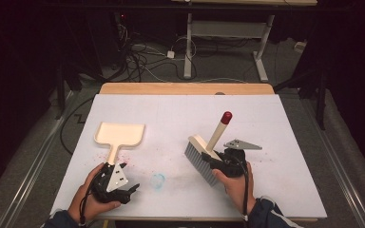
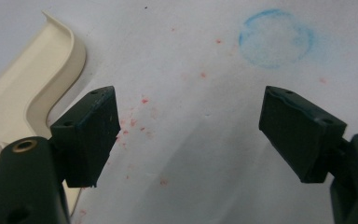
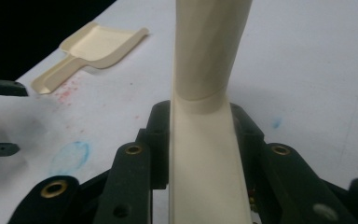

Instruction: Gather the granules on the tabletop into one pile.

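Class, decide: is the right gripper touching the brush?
Touching. The right gripper view shows the right gripper with both jaws pressed against the sides of the brush handle, with no gap.

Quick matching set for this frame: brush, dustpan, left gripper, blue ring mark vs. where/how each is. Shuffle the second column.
Things:
1. brush
2. dustpan
3. left gripper
4. blue ring mark

States:
A. open, nothing between the fingers
B. clamped by its handle in the right gripper
C. lying flat on the table, unheld
D. smudged on the table between the two hands

Pairs: 1-B, 2-C, 3-A, 4-D
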A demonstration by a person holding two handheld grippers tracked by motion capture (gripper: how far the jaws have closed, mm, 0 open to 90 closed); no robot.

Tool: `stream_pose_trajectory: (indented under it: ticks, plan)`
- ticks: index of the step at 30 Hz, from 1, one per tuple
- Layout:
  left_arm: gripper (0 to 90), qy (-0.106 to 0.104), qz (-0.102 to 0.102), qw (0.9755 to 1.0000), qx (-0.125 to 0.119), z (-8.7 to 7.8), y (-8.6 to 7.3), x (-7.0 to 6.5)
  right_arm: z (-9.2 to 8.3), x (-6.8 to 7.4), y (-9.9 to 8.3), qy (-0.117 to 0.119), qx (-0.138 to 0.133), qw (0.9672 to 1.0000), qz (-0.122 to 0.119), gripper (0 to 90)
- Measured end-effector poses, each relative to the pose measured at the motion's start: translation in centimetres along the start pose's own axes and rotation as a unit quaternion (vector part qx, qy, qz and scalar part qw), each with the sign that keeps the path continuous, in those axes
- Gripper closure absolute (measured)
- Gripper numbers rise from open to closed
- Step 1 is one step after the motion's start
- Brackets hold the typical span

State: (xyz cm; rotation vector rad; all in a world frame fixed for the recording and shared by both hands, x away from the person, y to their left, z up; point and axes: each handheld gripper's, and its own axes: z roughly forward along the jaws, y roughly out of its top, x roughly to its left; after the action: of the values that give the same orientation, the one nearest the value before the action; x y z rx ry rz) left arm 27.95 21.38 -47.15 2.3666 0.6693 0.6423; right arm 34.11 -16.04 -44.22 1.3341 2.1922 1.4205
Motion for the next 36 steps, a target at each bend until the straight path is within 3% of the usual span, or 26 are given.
stream_pose_trajectory:
  ticks: [4, 6, 7, 8, 9, 12, 14, 20, 22, 24, 27, 31, 36]
  plan:
    - [19.7, 0.0, 0.0, 1.0, 0.0, 0.0, 0.0, 0.0, -1.1, 0.3, 0.7, 0.018, -0.019, 0.9994, -0.021, 67.5]
    - [19.7, 0.0, 0.0, 1.0, 0.001, 0.0, 0.0, 0.0, -1.9, 0.5, 1.1, 0.01, -0.034, 0.9985, -0.041, 67.5]
    - [19.7, 0.0, 0.0, 1.0, 0.001, 0.0, 0.0, 0.0, -2.7, 0.6, 1.3, -0.01, -0.042, 0.9971, -0.063, 67.4]
    - [19.7, 0.0, 0.0, 1.0, 0.002, 0.0, 0.0, 0.0, -2.7, 0.6, 1.3, -0.01, -0.042, 0.9971, -0.063, 67.4]
    - [19.7, 0.0, 0.0, 1.0, 0.001, 0.0, 0.0, 0.0, -3.1, 0.5, 1.4, -0.027, -0.046, 0.9958, -0.075, 67.5]
    - [19.7, -0.001, 0.001, 1.0, 0.002, 0.0, 0.0, 0.0, -3.6, -0.1, 1.3, -0.088, -0.057, 0.9882, -0.112, 67.4]
    - [19.7, 0.0, 0.001, 1.0, 0.002, 0.0, 0.0, 0.0, -3.4, -0.5, 1.1, -0.117, -0.053, 0.9847, -0.117, 67.5]
    - [19.7, -0.001, 0.004, 1.0, 0.005, 0.1, 0.1, -0.1, -1.4, -1.2, 0.2, -0.168, -0.012, 0.9756, -0.141, 67.5]
    - [19.7, -0.001, 0.005, 1.0, 0.006, 0.1, 0.1, 0.0, -1.0, -0.7, 0.0, -0.179, -0.015, 0.9728, -0.146, 67.5]
    - [19.7, -0.002, 0.004, 1.0, 0.006, 0.2, 0.1, -0.1, -0.7, 0.0, -0.1, -0.174, -0.014, 0.9725, -0.155, 67.5]
    - [19.7, -0.002, 0.007, 0.9999, 0.008, 0.2, 0.1, -0.1, 0.1, 1.4, -0.4, -0.174, -0.008, 0.9683, -0.179, 67.3]
    - [19.7, -0.002, 0.006, 1.0, 0.007, 0.2, 0.1, -0.1, 0.9, 2.7, -0.3, -0.163, -0.007, 0.9675, -0.193, 67.5]
    - [19.8, -0.003, 0.003, 1.0, 0.006, 0.2, 0.1, -0.1, 0.8, 2.6, 0.4, -0.158, -0.012, 0.9671, -0.199, 67.5]
